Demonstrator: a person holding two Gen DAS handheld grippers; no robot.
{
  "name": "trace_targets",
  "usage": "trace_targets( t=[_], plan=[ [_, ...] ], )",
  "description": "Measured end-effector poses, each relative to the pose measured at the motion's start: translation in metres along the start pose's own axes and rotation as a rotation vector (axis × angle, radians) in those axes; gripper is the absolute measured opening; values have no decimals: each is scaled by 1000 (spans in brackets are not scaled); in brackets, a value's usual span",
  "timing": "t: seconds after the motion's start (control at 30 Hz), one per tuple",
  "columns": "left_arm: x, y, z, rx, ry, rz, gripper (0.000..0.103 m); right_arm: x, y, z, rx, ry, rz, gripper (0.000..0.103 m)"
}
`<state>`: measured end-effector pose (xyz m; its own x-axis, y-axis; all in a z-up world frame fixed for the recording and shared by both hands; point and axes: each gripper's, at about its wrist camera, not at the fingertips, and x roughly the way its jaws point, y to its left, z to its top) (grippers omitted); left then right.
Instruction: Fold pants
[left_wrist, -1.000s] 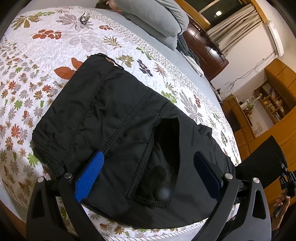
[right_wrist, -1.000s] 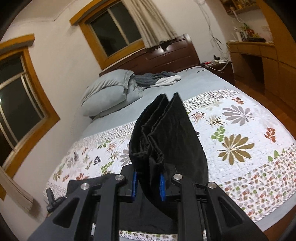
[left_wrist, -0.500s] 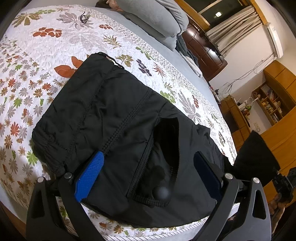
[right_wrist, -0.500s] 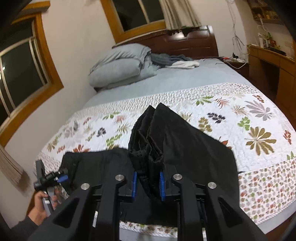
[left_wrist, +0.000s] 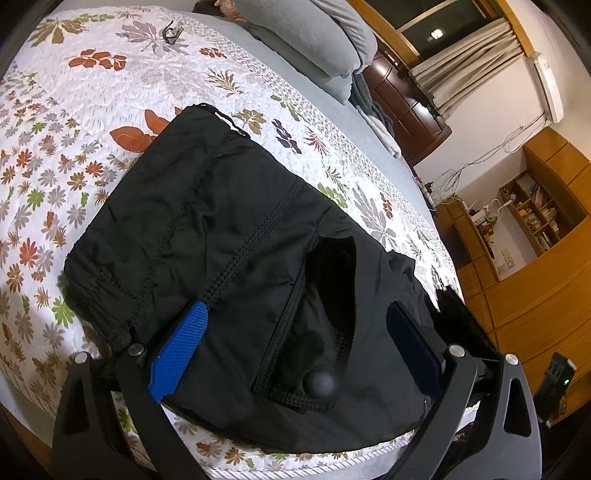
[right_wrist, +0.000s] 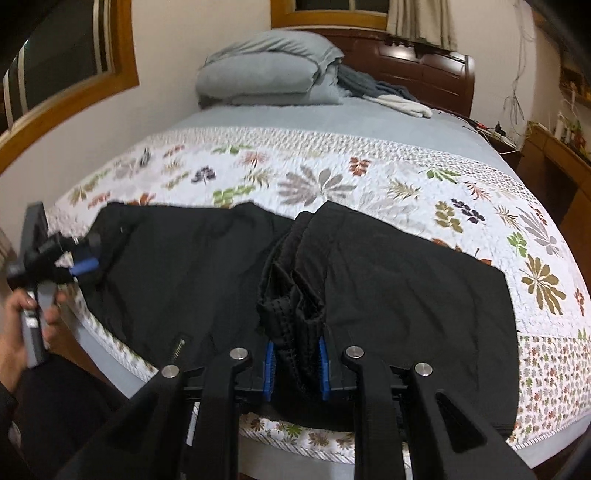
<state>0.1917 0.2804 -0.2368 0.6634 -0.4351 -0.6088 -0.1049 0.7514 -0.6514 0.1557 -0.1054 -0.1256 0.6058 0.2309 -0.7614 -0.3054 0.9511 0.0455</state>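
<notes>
Black pants (left_wrist: 207, 236) lie across the near edge of the bed; in the right wrist view they (right_wrist: 406, 280) spread left and right. My right gripper (right_wrist: 295, 363) is shut on a bunched fold of the pants' hems (right_wrist: 291, 295), held low over the middle of the garment. My left gripper (left_wrist: 295, 343) is open, its blue pads either side of the waist end and its back pocket with a round button (left_wrist: 320, 384). It also shows in the right wrist view (right_wrist: 79, 258), at the pants' left end.
The bed has a floral quilt (right_wrist: 332, 177) and a grey sheet, with folded grey bedding (right_wrist: 269, 70) and clothes at the headboard. A small dark clip (left_wrist: 170, 31) lies on the quilt. Wooden cabinets (left_wrist: 535, 266) stand to the right.
My right gripper has carried the pants' leg end down and toward the waist, from held high to low over the garment. My left gripper has stayed open at the waist.
</notes>
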Motion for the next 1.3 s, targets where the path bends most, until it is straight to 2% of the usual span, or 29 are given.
trace_targets(
  t=[0.4,0.53,0.7,0.8,0.83,0.97,1.07,1.2,1.3],
  plan=[
    [-2,3,0,-20,-6,-23,97,40,38,-32,-177,52,-86,18],
    [-1,3,0,-24,-8,-24,97,51,45,-41,-209,67,-98,21],
    [-1,3,0,-23,-7,-25,97,53,49,-44,-218,88,-79,37],
    [-1,2,0,-21,-6,-25,97,38,58,-40,-239,100,-48,56],
    [-2,3,0,-22,-6,-27,97,29,63,-39,-250,104,-15,67],
    [-2,3,0,-22,-6,-28,97,0,73,-32,-294,68,16,67],
    [-2,3,0,-26,-9,-28,97,-5,57,-19,-247,34,-8,67],
    [-2,4,-1,-28,-11,-29,97,14,24,-7,-148,50,-70,67],
    [-2,3,-1,-25,-10,-24,97,36,15,-11,-145,94,-95,67]
  ],
)
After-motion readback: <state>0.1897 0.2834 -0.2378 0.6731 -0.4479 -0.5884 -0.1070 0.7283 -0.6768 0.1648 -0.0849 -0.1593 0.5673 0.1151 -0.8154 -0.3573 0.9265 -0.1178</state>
